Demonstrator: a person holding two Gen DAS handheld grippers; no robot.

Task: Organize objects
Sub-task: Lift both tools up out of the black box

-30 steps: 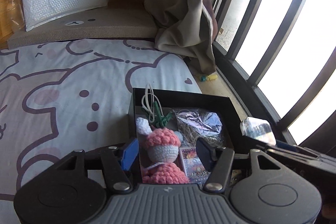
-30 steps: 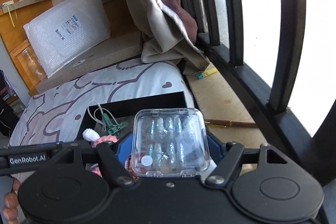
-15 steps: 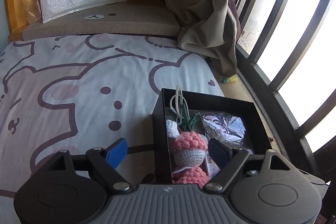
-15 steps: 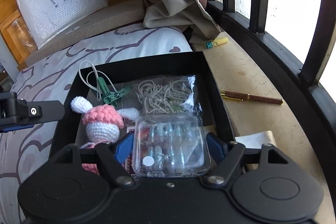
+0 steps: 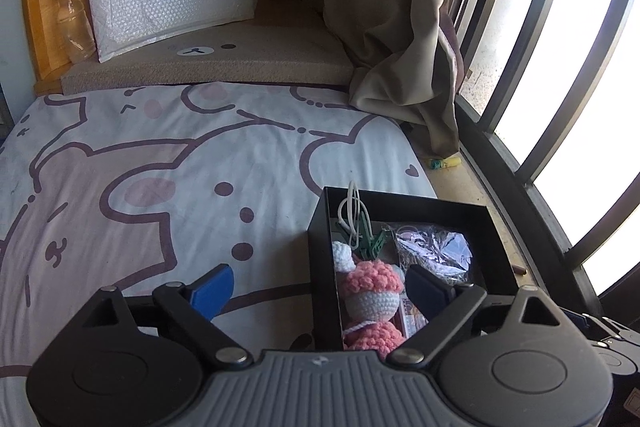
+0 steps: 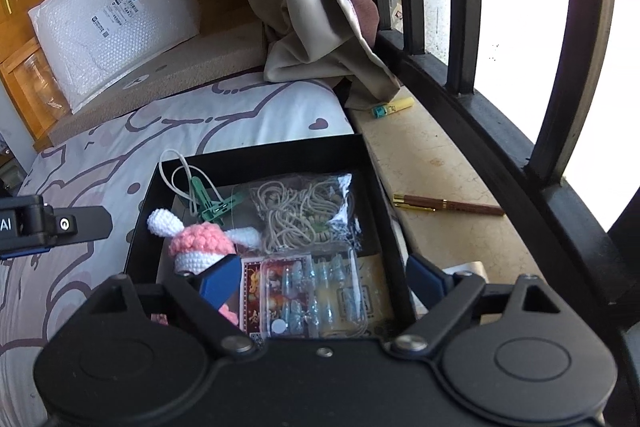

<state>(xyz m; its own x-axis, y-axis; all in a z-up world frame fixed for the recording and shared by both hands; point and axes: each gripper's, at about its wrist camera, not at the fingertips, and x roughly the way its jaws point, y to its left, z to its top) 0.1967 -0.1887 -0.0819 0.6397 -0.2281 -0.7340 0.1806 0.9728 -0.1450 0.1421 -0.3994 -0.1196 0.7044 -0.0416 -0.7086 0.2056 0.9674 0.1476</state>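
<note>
A shallow black box sits at the right edge of the bear-print bedsheet, just beside a stone windowsill bearing a brown pen and a yellow highlighter, with dark window bars and a draped beige curtain farther off. Inside lie a knitted pink-and-white doll, a green plastic clip with a white cord loop, a crinkly clear bag of tan cord, and, nearest, a clear ribbed plastic case resting on printed cards. The right gripper hangs released over the case, grasping nothing, and the left gripper is spread wide across the box's left wall, also empty.
</note>
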